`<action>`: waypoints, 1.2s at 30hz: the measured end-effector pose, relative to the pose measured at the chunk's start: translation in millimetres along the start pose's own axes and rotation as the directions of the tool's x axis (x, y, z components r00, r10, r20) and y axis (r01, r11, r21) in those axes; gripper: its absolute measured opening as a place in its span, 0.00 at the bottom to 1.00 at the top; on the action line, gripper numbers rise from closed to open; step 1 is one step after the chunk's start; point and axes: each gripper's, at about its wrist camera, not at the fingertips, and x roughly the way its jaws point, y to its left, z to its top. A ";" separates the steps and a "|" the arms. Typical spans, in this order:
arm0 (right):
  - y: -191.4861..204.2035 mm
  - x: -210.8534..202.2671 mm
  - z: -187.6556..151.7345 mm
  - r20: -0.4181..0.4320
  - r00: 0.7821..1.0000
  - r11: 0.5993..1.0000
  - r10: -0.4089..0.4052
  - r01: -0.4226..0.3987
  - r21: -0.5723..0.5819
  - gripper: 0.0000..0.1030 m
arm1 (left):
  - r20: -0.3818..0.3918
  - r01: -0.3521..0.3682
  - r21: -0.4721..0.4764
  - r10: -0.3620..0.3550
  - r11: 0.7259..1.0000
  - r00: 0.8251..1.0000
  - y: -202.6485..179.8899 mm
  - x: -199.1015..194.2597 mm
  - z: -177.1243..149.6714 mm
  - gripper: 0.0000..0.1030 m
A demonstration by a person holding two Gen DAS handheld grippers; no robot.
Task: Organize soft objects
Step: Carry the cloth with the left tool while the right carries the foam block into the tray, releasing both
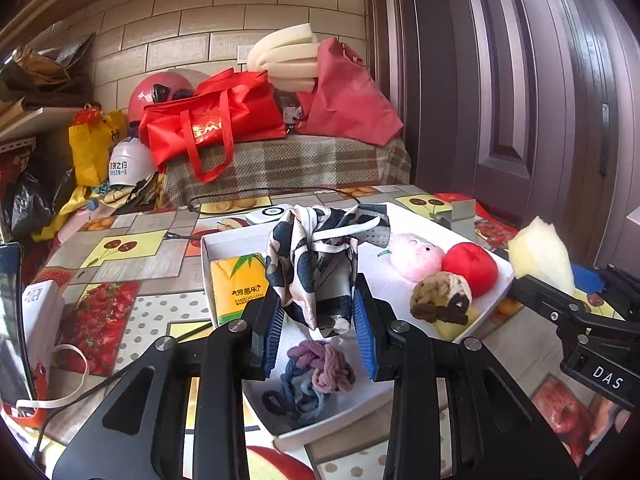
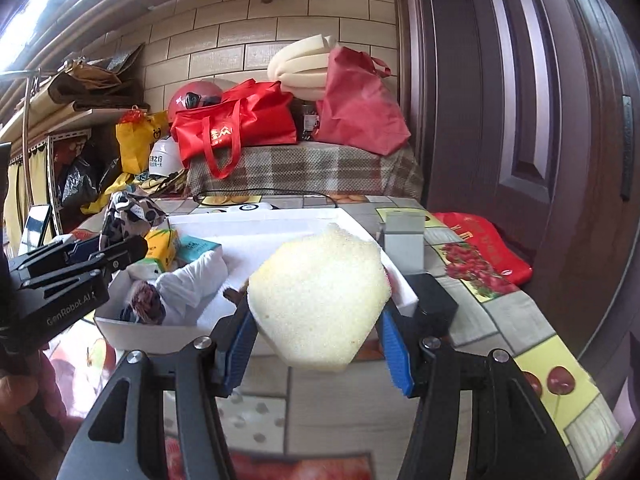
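My left gripper [image 1: 318,334] is shut on a knotted patterned scarf [image 1: 316,264] and holds it above the white tray [image 1: 240,240]. The tray holds a yellow tissue pack [image 1: 238,288], yarn hair ties [image 1: 320,368], a pink plush [image 1: 416,256], a red ball [image 1: 470,266] and a braided knot [image 1: 440,296]. My right gripper [image 2: 316,340] is shut on a pale yellow sponge [image 2: 320,296], held over the tray's near right corner [image 2: 408,300]. In the left wrist view that sponge [image 1: 540,254] shows at the right edge. The scarf [image 2: 132,216] appears at left in the right wrist view.
The fruit-patterned tablecloth [image 1: 120,300] carries a black cable [image 1: 272,192], a grey box [image 2: 404,244], a black block [image 2: 436,300] and a white box [image 1: 40,312]. Behind stand red bags [image 1: 216,120], helmets [image 1: 128,160] and foam strips [image 1: 284,56]. A brown door [image 1: 520,100] fills the right.
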 end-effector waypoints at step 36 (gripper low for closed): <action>15.4 113.6 40.0 -0.088 0.995 0.983 -0.043 0.058 0.176 1.00 | -0.061 -0.114 0.013 0.114 0.993 0.992 39.7 77.3 25.0 1.00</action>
